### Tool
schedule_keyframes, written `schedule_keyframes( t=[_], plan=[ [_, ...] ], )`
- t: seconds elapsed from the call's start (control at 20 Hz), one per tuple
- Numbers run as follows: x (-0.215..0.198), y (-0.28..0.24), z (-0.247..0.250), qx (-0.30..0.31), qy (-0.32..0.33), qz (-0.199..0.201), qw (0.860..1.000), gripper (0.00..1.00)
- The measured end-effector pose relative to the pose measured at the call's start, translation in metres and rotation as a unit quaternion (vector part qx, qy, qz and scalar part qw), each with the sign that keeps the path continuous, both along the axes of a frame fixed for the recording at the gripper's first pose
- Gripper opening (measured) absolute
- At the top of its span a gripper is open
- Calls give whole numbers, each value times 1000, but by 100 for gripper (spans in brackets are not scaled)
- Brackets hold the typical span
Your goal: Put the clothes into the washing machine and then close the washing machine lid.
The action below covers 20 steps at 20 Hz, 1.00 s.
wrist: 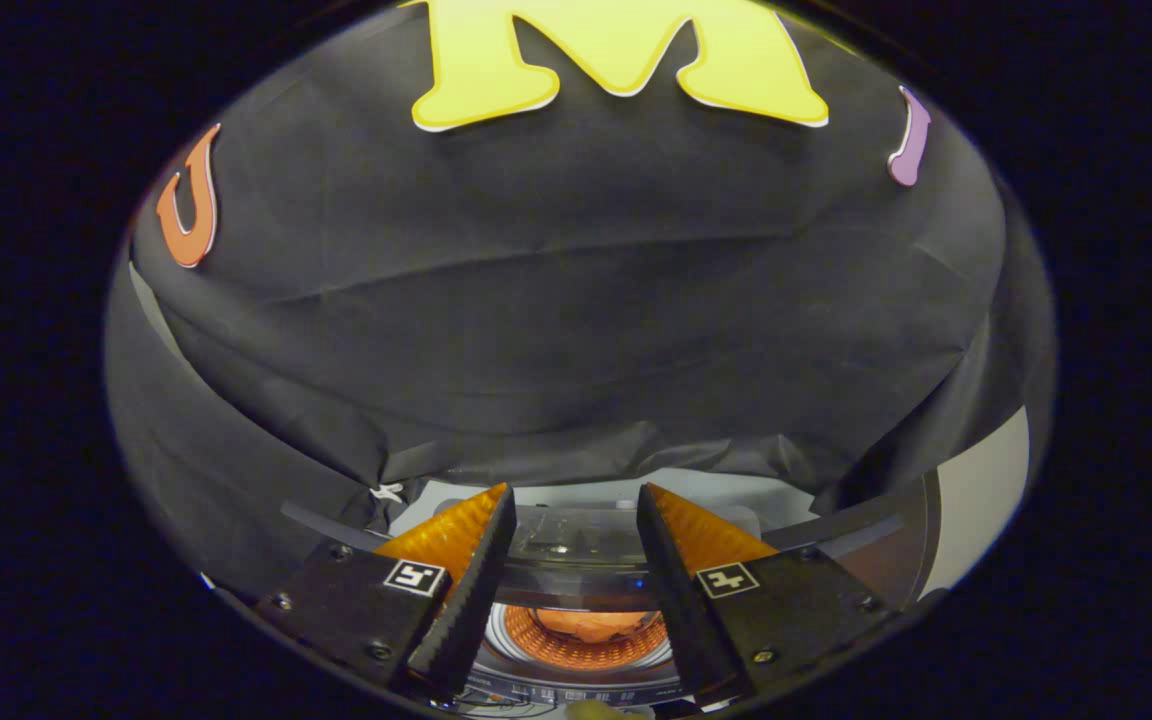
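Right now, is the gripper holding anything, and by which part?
Nothing. The gripper is open above the washing machine, fingers apart with nothing between them.

Gripper (576, 500) fingers apart, nothing between them, pointing over the washing machine (576, 690). Drum opening (581, 640) sits below and between the fingers, near side. Clothes (596, 625) lie inside the drum. Raised lid (576, 535) stands just beyond the opening, between the fingertips. Booth wall (556, 300) is behind the machine, far side.
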<state>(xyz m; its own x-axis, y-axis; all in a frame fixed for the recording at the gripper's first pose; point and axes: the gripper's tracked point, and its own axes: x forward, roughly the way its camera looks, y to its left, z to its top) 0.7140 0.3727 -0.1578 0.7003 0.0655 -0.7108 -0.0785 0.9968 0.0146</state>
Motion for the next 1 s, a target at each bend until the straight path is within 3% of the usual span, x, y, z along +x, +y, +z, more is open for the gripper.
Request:
schedule_keyframes(
  t=[1.0],
  plan=[
    [-55, -3, -8, 0, -6, 1, 1000, 78]
  ],
)
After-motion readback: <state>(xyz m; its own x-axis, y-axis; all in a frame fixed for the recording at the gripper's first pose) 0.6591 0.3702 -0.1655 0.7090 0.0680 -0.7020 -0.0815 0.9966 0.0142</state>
